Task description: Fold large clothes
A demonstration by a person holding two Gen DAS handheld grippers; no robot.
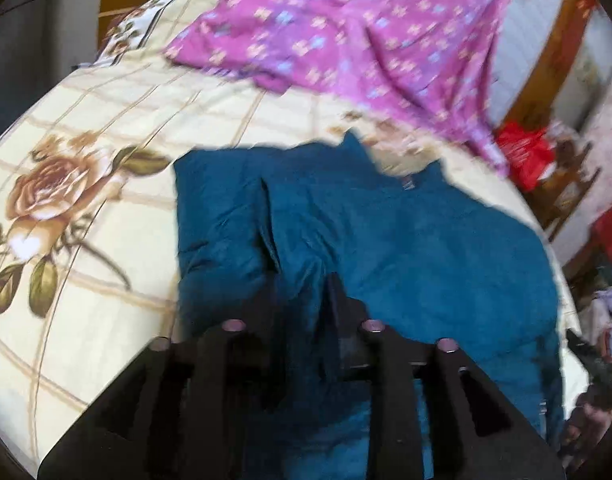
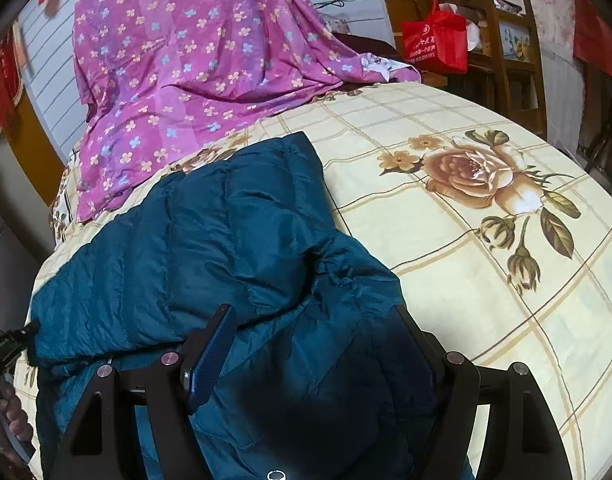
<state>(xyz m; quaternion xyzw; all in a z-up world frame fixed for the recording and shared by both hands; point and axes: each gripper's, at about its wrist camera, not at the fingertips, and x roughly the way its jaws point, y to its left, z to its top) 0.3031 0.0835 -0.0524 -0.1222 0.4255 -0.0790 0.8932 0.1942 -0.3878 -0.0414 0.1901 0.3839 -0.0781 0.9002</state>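
A teal quilted down jacket (image 1: 406,240) lies partly folded on the cream rose-print bed sheet (image 1: 105,240). My left gripper (image 1: 306,312) is shut on a fold of the jacket near its lower edge, with fabric bunched between the fingers. In the right wrist view the jacket (image 2: 225,240) fills the lower left, one part folded over another. My right gripper (image 2: 314,320) stands wide, its fingers (image 2: 213,348) on either side of a thick bunch of jacket fabric, not pinching it.
A purple flowered quilt (image 2: 185,60) is heaped at the head of the bed. A red bag (image 2: 438,40) and wooden chairs (image 2: 518,60) stand beyond the bed's far edge. Bare sheet (image 2: 486,280) lies to the jacket's right.
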